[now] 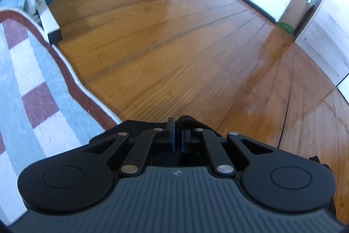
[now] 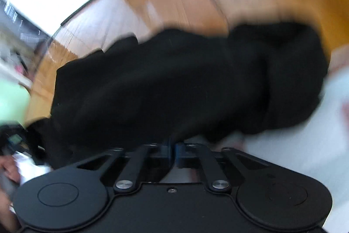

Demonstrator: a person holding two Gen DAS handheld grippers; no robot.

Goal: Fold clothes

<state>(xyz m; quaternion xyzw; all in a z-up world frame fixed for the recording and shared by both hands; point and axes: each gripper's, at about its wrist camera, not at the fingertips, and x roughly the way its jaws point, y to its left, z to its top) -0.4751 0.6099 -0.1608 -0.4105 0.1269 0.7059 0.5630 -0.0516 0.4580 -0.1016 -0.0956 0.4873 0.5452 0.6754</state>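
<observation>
left gripper (image 1: 177, 134) fingers closed, black cloth at tips | right gripper (image 2: 172, 149) fingers closed by black garment (image 2: 185, 84)

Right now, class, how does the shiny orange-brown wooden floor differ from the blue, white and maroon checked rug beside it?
The wooden floor is one orange-brown tone; the checked rug mixes blue, white and maroon squares. The floor is glossy, reflecting light; the rug looks matt and woven. The floor shows long plank seams; the rug has a corded, curving edge. The rug lies on the floor.
</observation>
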